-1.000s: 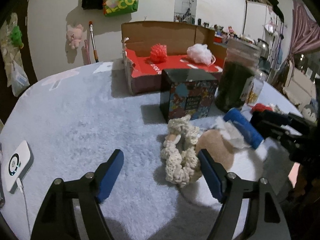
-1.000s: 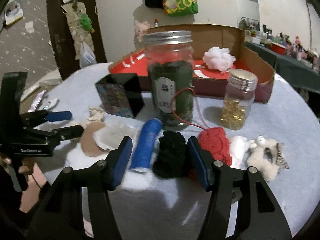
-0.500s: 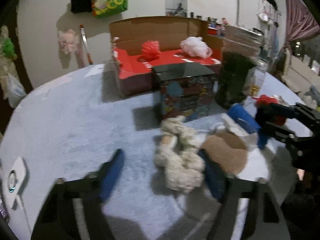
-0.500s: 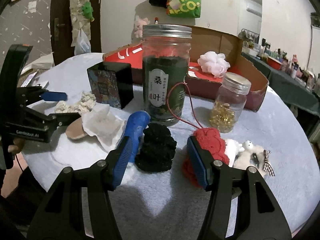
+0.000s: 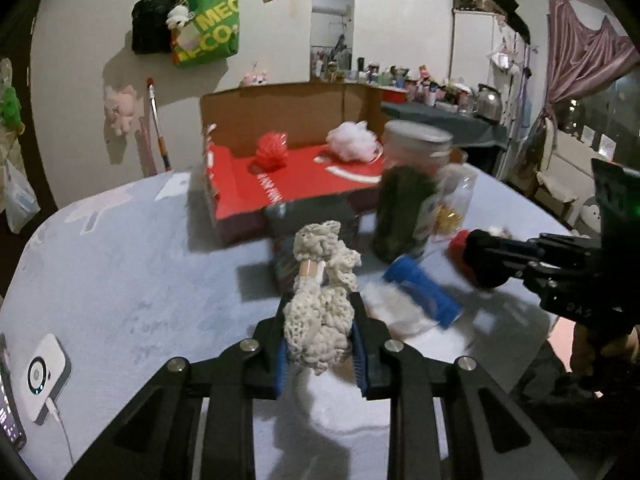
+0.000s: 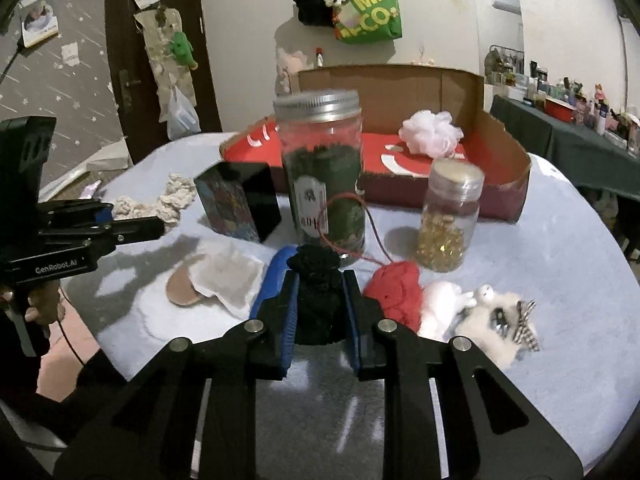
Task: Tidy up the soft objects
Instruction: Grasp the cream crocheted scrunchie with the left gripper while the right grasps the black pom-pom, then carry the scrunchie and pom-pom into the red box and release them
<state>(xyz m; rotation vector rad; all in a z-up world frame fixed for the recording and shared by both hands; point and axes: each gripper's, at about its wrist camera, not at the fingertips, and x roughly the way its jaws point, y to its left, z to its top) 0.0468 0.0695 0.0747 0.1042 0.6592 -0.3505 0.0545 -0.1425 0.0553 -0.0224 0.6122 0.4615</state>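
- Left gripper (image 5: 320,350), a second ago wide open, is closing on the cream scrunchie (image 5: 320,304), now lifted.
- Right gripper (image 6: 320,320) now clamps the black scrunchie (image 6: 318,296).
- Box (image 6: 500,184) waits at twelve o'clock.

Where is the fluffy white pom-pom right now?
In the right wrist view the white pom-pom lies inside the open cardboard box on its red floor, behind the small jar of gold beads.

Each camera rides just behind its own gripper, looking forward and slightly down along the fingers, low and close over the table (image 5: 120,264). The left one faces the cardboard box (image 5: 288,184) from the left, the right one from the right. Both share the tall jar (image 6: 322,172), and each sees the other gripper.
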